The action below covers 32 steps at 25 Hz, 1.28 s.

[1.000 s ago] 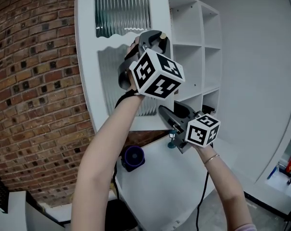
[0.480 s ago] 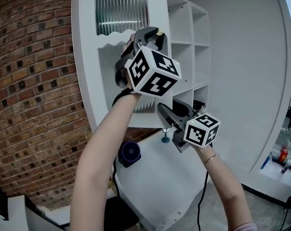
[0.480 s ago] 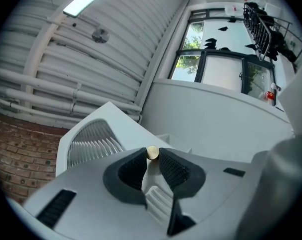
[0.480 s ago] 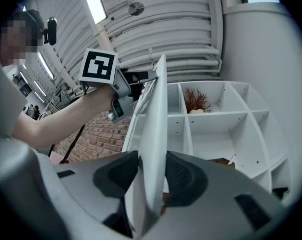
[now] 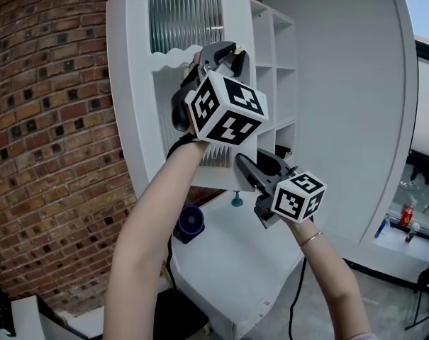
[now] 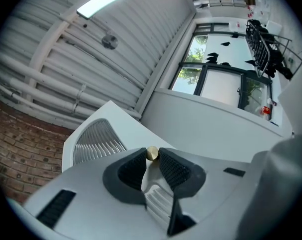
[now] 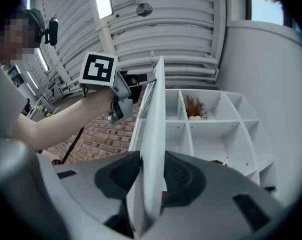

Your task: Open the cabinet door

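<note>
White cabinet (image 5: pixel 274 83) with open shelves beside a brick wall (image 5: pixel 51 119). Its ribbed-glass cabinet door (image 5: pixel 136 98) stands partway open. The right tongs (image 7: pixel 151 166) are closing over the door's lower edge, probably to steady it. The left tongs (image 6: pixel 151 160) pinch the small brass knob (image 6: pixel 151 153), probably to pull. No readable writing, only patterned marker cubes (image 5: pixel 228 112).

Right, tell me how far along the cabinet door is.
Done: the cabinet door stands open, with the shelves showing. In hand: the left gripper pinches the brass knob; the right gripper jaws are closing on the door's edge. Left: perhaps a wider swing, then release.
</note>
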Each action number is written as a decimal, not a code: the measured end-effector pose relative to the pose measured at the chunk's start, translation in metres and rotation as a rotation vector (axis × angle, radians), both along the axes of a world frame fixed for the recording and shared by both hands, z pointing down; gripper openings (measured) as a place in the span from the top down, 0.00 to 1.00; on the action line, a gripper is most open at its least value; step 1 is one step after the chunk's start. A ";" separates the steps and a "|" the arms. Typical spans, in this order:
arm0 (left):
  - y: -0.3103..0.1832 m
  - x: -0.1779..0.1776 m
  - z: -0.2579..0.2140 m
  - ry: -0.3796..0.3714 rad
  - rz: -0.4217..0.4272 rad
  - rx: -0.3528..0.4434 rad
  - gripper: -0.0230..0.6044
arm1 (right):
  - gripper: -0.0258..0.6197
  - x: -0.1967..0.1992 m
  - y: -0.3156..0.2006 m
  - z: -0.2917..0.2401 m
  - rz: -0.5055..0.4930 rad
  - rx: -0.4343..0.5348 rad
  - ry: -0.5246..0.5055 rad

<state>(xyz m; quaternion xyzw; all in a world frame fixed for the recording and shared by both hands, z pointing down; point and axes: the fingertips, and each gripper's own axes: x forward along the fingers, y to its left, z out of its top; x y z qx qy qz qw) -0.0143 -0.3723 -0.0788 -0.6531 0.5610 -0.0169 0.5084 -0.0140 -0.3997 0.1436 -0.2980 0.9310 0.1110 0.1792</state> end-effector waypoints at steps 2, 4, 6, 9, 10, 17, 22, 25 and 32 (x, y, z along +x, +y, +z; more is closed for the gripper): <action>0.008 -0.003 0.000 0.006 0.014 -0.001 0.83 | 0.75 -0.001 0.008 0.000 0.009 -0.003 0.000; 0.014 -0.003 0.000 0.009 0.031 -0.010 0.83 | 0.76 -0.001 0.016 0.000 0.024 -0.005 -0.001; 0.021 -0.005 0.000 0.009 0.048 -0.016 0.83 | 0.77 -0.002 0.023 0.000 0.035 -0.002 -0.006; 0.032 -0.010 0.000 0.012 0.067 -0.012 0.83 | 0.77 -0.006 0.034 -0.001 0.041 0.006 -0.008; 0.035 -0.012 0.000 0.013 0.073 -0.010 0.83 | 0.77 -0.008 0.038 -0.001 0.042 0.010 -0.007; 0.061 -0.027 0.000 0.032 0.110 -0.005 0.83 | 0.80 -0.022 0.066 -0.001 0.066 0.045 0.010; 0.078 -0.037 -0.001 0.030 0.126 -0.007 0.82 | 0.82 -0.032 0.085 -0.002 0.079 0.070 0.008; 0.088 -0.044 -0.001 0.031 0.130 -0.013 0.82 | 0.82 -0.039 0.095 -0.001 0.087 0.081 0.009; 0.102 -0.056 0.000 0.036 0.142 -0.006 0.82 | 0.82 -0.049 0.110 -0.001 0.091 0.089 0.004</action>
